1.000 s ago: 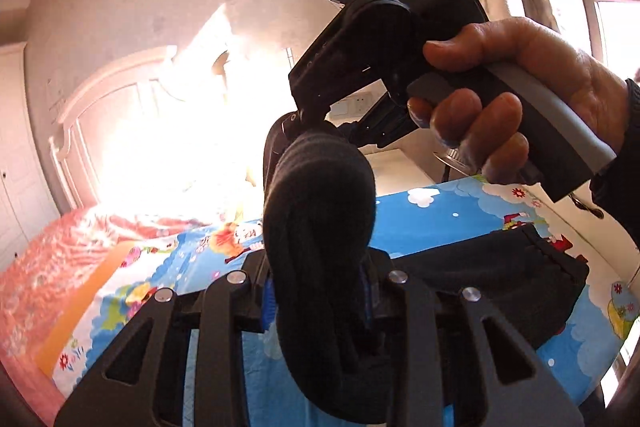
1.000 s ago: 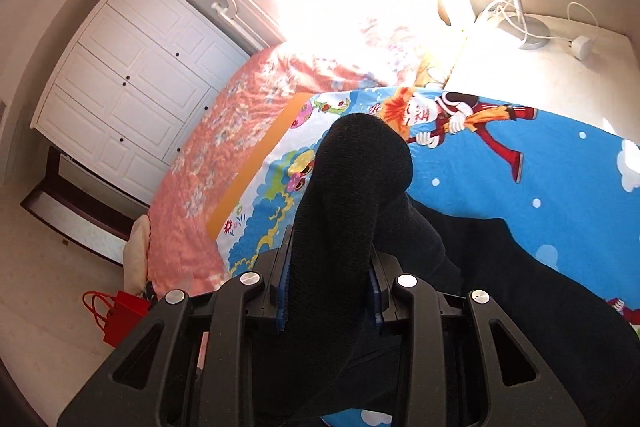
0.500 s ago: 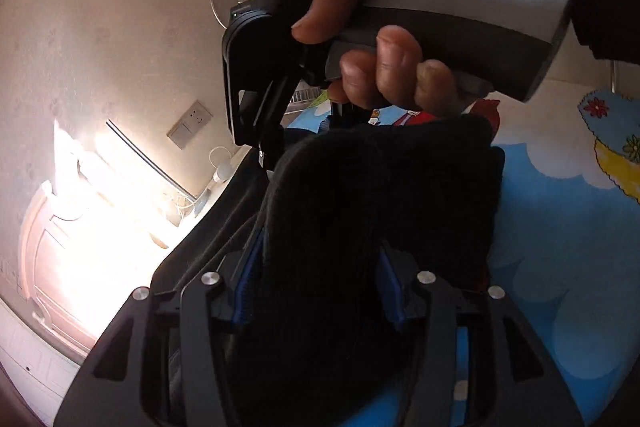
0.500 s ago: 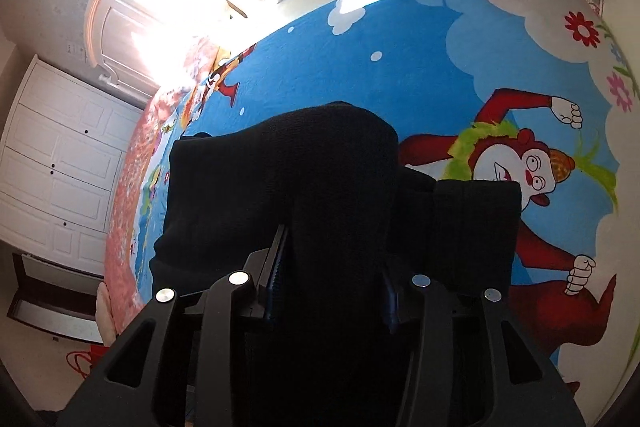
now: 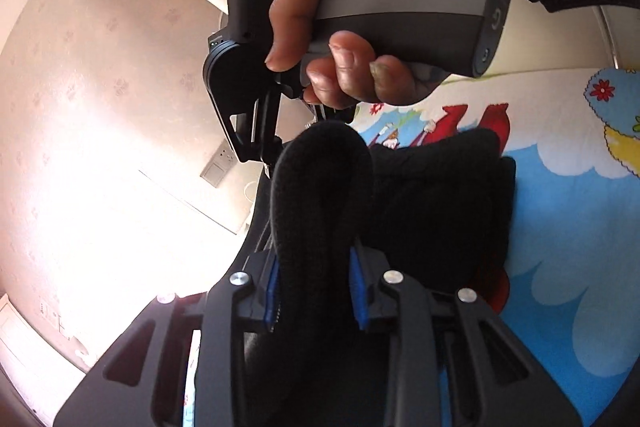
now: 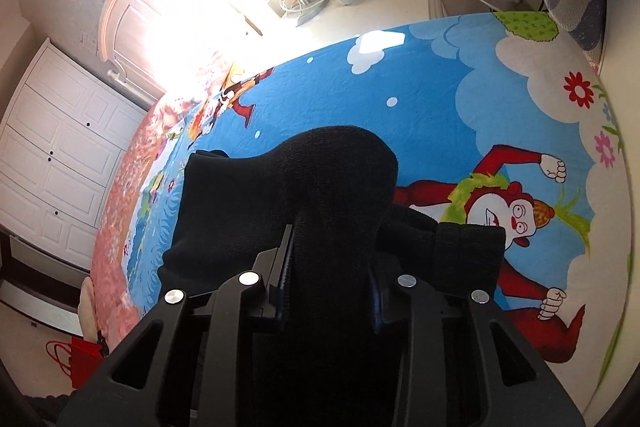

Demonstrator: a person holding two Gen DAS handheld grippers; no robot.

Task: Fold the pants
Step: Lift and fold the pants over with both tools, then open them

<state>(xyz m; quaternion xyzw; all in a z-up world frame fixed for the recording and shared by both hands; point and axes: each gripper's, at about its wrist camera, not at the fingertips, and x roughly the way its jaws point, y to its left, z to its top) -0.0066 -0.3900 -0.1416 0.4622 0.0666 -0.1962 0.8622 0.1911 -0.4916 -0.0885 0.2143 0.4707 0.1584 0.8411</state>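
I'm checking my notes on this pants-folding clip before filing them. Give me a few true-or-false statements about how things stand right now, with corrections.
1. The left gripper is shut on the black pants. True.
2. The right gripper is open and holds nothing. False: it is shut on a bunched fold of the pants.
3. The pants lie over a blue cartoon blanket. True.
4. The pants are light grey. False: they are black.
5. A red bag sits on the floor beside the bed. True.
6. The wardrobe doors stand open. False: they are closed.
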